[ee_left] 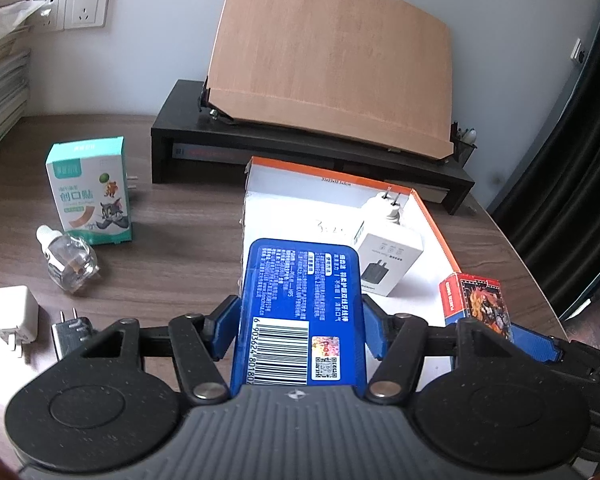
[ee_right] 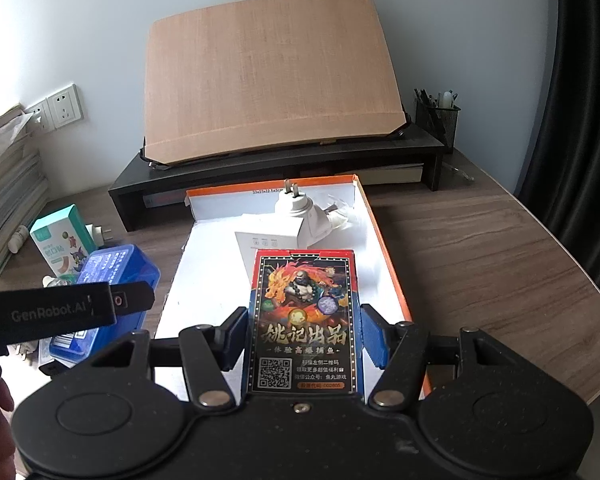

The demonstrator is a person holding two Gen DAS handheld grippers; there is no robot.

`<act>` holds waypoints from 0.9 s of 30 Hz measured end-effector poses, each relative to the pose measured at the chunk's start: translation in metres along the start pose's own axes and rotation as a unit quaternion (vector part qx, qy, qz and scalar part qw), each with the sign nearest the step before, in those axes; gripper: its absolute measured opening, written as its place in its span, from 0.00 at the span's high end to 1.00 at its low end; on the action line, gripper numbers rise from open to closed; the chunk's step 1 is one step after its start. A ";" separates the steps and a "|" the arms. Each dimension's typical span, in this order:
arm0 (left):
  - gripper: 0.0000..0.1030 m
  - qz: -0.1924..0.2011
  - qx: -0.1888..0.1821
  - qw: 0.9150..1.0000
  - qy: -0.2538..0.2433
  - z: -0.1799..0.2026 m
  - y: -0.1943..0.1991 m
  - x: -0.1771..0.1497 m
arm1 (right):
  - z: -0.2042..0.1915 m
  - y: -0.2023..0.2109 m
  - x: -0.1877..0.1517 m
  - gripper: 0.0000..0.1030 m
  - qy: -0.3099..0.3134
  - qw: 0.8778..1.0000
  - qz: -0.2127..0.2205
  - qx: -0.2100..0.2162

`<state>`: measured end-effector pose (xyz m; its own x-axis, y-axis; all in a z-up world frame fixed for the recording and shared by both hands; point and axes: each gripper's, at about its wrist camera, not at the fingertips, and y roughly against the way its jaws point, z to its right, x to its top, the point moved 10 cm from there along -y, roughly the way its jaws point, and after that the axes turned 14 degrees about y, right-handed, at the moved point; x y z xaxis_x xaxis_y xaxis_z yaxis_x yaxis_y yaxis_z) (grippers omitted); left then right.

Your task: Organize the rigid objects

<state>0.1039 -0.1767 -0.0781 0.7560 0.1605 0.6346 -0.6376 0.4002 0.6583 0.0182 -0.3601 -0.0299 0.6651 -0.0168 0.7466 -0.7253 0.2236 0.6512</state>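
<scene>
From your left wrist view, your left tongs (ee_left: 300,320) are clamped on a blue box (ee_left: 300,312) with a barcode label, its blue pads pressing both long sides. You hold it over the near left edge of the orange-rimmed tray (ee_left: 432,216), which sits on the brown desk (ee_left: 172,240). Inside the tray a white charger box (ee_left: 388,256) lies with a white plug adapter (ee_left: 384,208) resting against its far end. At the right, the card box (ee_left: 476,304) shows over the tray's near right side. Left of the tray on the desk stand a teal bandage box (ee_left: 90,196), a small clear bottle (ee_left: 70,260) just in front of it, then a white charger (ee_left: 14,314) and a dark plug (ee_left: 70,332) nearer you. Behind the tray a wooden board (ee_left: 332,60) leans on a black riser (ee_left: 188,136).

From your right wrist view, your right tongs (ee_right: 304,336) grip the card box (ee_right: 304,320) by its long sides, printed face up, above the tray's (ee_right: 384,240) near half. The charger box (ee_right: 268,240) and plug adapter (ee_right: 300,204) lie farther in. The blue box (ee_right: 116,276) hangs at the left, partly hidden by the left gripper's black body, just beside the tray's left wall. The bandage box (ee_right: 62,244) stands beyond it.
</scene>
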 end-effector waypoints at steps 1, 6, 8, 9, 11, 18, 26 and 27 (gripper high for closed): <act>0.39 0.000 0.001 1.000 0.002 -0.001 0.000 0.000 | 0.000 -0.001 0.000 0.31 0.001 1.000 -0.001 0.001; 0.39 0.001 0.000 1.000 0.008 -0.002 -0.002 0.000 | -0.001 -0.001 -0.002 0.31 0.004 1.000 -0.003 -0.002; 0.39 -0.001 -0.002 1.000 0.006 0.000 -0.002 -0.002 | 0.000 -0.002 -0.002 0.31 0.003 1.000 -0.005 -0.003; 0.39 -0.002 -0.002 1.000 0.004 0.001 -0.003 -0.003 | 0.001 -0.002 -0.002 0.31 0.002 1.000 -0.005 -0.003; 0.39 -0.004 -0.004 1.000 0.003 0.002 -0.004 -0.004 | 0.001 -0.003 -0.002 0.31 0.001 1.000 -0.006 -0.004; 0.39 -0.005 -0.004 1.000 0.002 0.003 -0.007 -0.006 | 0.002 -0.007 -0.002 0.31 -0.001 1.000 -0.008 -0.004; 0.39 -0.010 -0.003 1.000 0.003 0.003 -0.011 -0.008 | 0.001 -0.010 -0.004 0.31 0.000 1.000 -0.014 0.002; 0.39 -0.012 -0.003 1.000 0.003 0.002 -0.011 -0.008 | 0.001 -0.011 -0.005 0.31 0.000 1.000 -0.016 0.003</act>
<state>0.1044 -0.1847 -0.0897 0.7720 0.1563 0.6161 -0.6183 0.4095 0.6708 0.0231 -0.3632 -0.0403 0.6873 -0.0238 0.7260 -0.7054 0.2164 0.6749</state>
